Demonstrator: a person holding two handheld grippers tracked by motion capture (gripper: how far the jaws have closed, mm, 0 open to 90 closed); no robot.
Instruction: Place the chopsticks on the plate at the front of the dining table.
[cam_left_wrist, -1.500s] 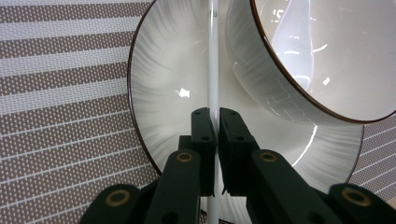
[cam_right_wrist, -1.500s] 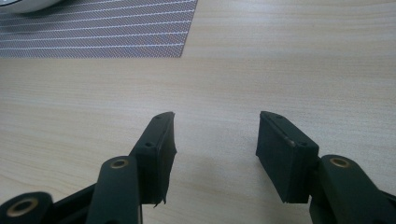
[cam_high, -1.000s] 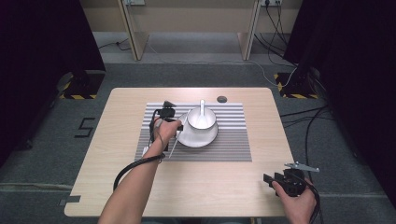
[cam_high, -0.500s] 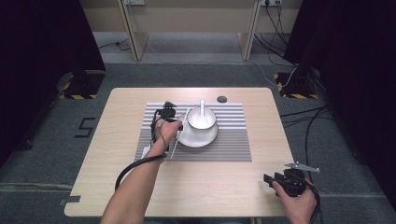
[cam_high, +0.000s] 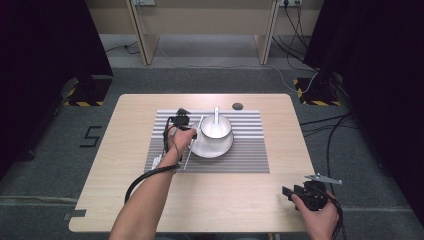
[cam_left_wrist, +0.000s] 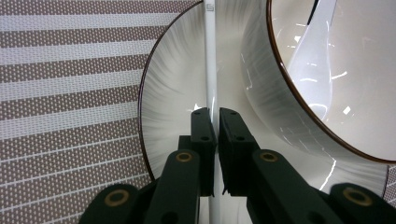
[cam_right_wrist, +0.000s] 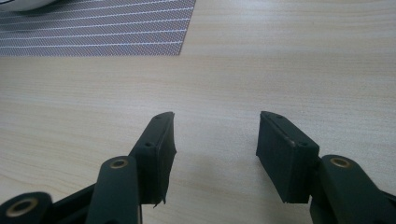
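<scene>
Each black hand-held gripper (cam_right_wrist: 212, 154) has 2 blocky jaws with brass-ringed pivots, small screws and a trailing black cable.

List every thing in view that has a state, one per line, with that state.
left gripper: fingers shut on the chopstick
chopstick: held, lying across the plate rim
right gripper: fingers open, holding nothing, over bare table
bowl: upright on the plate, spoon inside
spoon: resting in the bowl
plate: flat on the striped mat

Glossy glazed ceramic bowl (cam_left_wrist: 336, 79) & plate (cam_left_wrist: 173, 93), woven matt mat (cam_left_wrist: 65, 84), pale wood-grain table (cam_right_wrist: 280, 60).
</scene>
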